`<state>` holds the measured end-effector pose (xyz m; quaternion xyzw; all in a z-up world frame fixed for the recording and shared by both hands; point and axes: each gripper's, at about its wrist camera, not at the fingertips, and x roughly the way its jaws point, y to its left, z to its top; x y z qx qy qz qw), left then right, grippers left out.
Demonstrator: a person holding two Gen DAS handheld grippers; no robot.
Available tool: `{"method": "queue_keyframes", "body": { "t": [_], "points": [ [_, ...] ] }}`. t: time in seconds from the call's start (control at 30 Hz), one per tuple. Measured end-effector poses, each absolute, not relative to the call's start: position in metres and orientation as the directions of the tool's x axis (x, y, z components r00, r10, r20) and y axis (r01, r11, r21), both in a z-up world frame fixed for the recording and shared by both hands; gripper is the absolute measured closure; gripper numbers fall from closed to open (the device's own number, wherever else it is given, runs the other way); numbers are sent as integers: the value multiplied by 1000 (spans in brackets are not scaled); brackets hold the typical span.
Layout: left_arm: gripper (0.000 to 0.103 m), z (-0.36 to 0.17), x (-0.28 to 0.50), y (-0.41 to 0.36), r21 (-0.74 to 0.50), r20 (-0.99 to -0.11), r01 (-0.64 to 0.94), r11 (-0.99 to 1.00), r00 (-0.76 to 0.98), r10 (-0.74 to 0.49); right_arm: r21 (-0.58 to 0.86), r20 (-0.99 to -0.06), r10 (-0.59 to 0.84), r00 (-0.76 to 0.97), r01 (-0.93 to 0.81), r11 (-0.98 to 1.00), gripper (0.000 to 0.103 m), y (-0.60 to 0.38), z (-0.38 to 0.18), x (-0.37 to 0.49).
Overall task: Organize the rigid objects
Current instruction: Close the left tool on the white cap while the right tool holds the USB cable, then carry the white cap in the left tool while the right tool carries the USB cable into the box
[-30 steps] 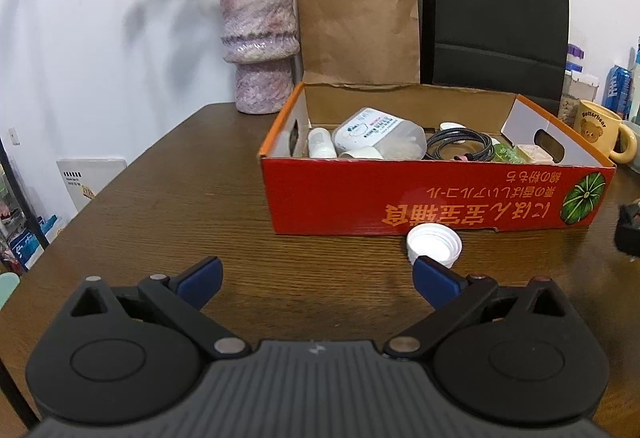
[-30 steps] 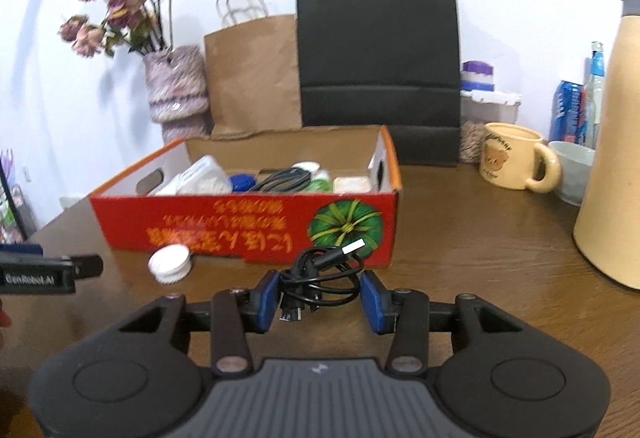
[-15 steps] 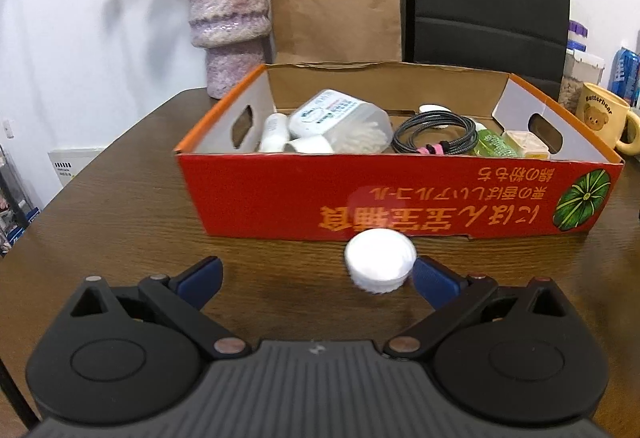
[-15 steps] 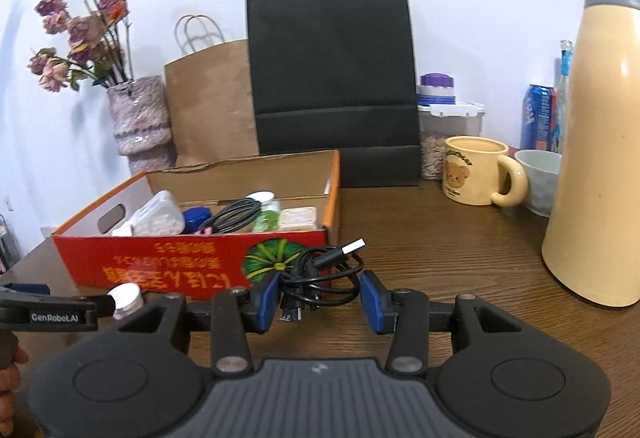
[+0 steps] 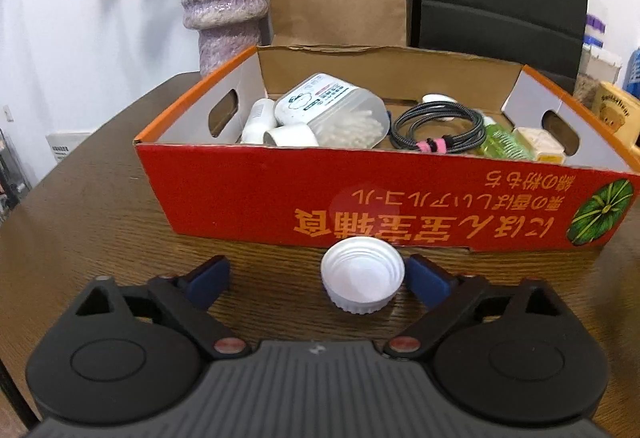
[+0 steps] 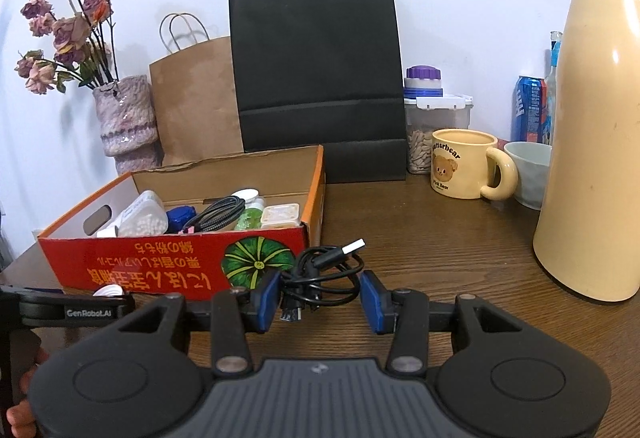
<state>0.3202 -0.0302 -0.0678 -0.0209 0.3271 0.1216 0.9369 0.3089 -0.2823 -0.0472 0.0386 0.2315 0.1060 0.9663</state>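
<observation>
- The left gripper (image 5: 318,276) is spread wide, low over the wooden table (image 5: 92,222), with nothing between its pads being squeezed yet.
- The white cap (image 5: 362,276) sits open side up on the table, just in front of the red box (image 5: 360,205). Seen from the left wrist it lies off-centre in the gap, toward 1 o'clock, its rim right beside the right-hand pad and well apart from the left-hand one.
- That offset is what the next move turns on: the jaws would probably need to slide toward 3 o'clock to centre the cap before they close, or the cap may be pushed sideways. Being round, it has no long axis to line up with.
- The left gripper is clearly the nearer one to the cap; from the right wrist the cap (image 6: 108,290) shows only as a sliver at 9 o'clock behind the left tool.
- The right gripper (image 6: 320,296) is at a narrow spread, holding a coiled black cable (image 6: 320,274) whose silver plug points toward 1 o'clock. It hovers by the box's near right corner.
- The box already holds a cotton-swab tub (image 5: 332,111), a braided cable (image 5: 438,127) and a green bottle (image 5: 502,143).
- Writing: the box front carries orange Japanese characters, upside down, beside a green leaf emblem; the left tool reads "GenRobot.AI"; the yellow mug (image 6: 464,163) reads "Butterbear" and "Pink Bear".
</observation>
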Motion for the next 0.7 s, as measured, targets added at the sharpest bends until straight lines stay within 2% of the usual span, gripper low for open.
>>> {"method": "queue_keyframes", "body": {
  "t": [0.07,0.13,0.7],
  "points": [
    [28,-67,316,-31,24,-606,-222,975,772,191,118,-442,224,869,-191,974,60,-281,-48,309],
    [62,-66,312,-34,29,-592,-210,977,784,186,114,-442,225,868,-195,974,60,-280,-48,308],
    [62,-58,279,-22,4,-562,-220,976,807,184,94,-433,274,859,-259,961,61,-269,-44,293]
  ]
}}
